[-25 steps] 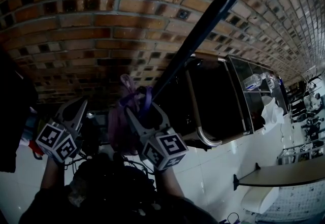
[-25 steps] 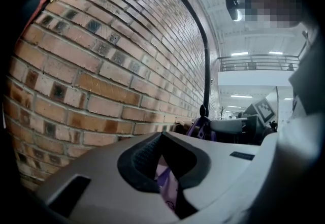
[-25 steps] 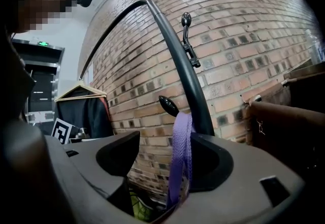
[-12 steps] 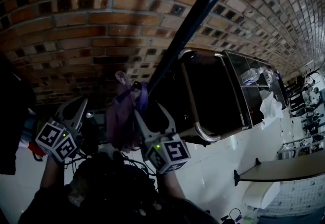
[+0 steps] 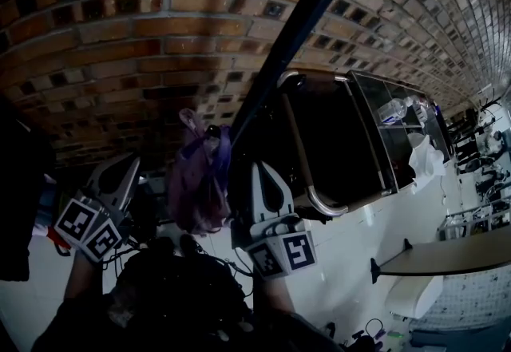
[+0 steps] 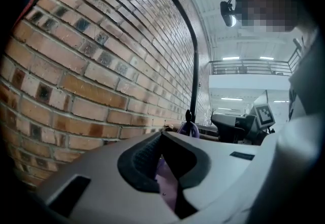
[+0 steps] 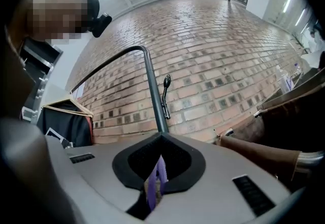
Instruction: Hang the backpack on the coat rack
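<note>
The purple backpack (image 5: 196,187) hangs against the brick wall, its top loop (image 6: 189,127) over a hook (image 5: 211,132) of the black coat rack pole (image 5: 299,23). My right gripper (image 5: 261,168) stands just right of the bag, pointing at the pole (image 7: 152,91). Its jaws are shut, and a thin purple strap (image 7: 155,182) lies between them behind the tips. My left gripper (image 5: 126,165) is left of the bag and is shut too. Lavender fabric (image 6: 166,185) fills the gap between its jaws. A bare hook (image 7: 166,93) shows higher on the pole.
A dark garment on a wooden hanger (image 7: 66,121) hangs at the left. A dark metal-framed cabinet (image 5: 335,151) stands right of the pole. A white table (image 5: 447,270) is at the lower right, over pale floor tiles. The person's dark clothing fills the bottom of the head view.
The right gripper's jaws stood open around the bag's top loop and are now shut. It has shifted right, away from the bag. The left gripper and the bag have hardly moved.
</note>
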A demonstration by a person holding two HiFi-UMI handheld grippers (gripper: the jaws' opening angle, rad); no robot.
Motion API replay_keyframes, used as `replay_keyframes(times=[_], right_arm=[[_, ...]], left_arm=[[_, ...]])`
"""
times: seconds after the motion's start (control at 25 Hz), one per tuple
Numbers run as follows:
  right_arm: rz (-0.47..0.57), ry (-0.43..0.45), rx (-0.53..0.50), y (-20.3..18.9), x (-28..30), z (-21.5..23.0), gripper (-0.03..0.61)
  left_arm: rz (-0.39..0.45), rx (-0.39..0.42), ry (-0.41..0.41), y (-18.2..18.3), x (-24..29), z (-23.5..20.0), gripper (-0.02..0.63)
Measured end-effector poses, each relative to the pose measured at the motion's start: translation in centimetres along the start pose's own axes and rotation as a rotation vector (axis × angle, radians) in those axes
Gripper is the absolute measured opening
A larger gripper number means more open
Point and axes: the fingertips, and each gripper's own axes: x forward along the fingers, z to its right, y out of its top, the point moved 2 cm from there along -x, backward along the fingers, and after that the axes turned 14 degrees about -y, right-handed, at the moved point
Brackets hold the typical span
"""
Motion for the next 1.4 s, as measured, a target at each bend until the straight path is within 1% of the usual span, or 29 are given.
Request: replay_keyframes(times=[0.12,0.32,0.44,0.64,0.8,1.04,1.12,1.28,1.4], right_arm=[[0.031,0.042,-0.015,0.5,-0.7,-1.4,0.012],[0.067,0.038,-0.079,1.1,-2.0,-2.8,0.011],[0.085,0.042,-0.113,1.6,-3.3,-3.2,0.011],[0.107,0.047,-0.092,1.7,-6.2,-2.7,0.010],[0.095,0.054,-0.066,1.7,-10.0,-1.0,0.011],[0.091,0.081,-0.069,1.8,-17.5,1.3,0.011],[0.093,0.096,-0.078,1.8,-19.7,1.4,0.008],[0.083,0.139,-0.099,1.9,-23.7,0.9,0.008],[0.083,0.179,-0.107,2.3,-26.4,0.1,0.008]], left_arm=[[-0.012,0.002,-0.032,-0.2,-0.2,0.1,0.011],[-0.033,-0.008,-0.077,-0.5,-0.5,0.4,0.011],[-0.026,-0.001,-0.084,-0.3,-1.1,1.5,0.011],[-0.016,0.017,-0.063,-0.8,-2.6,3.8,0.011],[0.000,0.013,-0.045,-1.8,-3.5,7.5,0.011],[-0.003,0.032,-0.021,-4.4,-5.2,15.0,0.011],[0.002,0.042,-0.017,-4.8,-5.9,17.6,0.011],[0.014,0.027,-0.003,-5.5,-7.7,21.9,0.011],[0.011,0.055,0.014,-6.1,-9.1,24.7,0.011]])
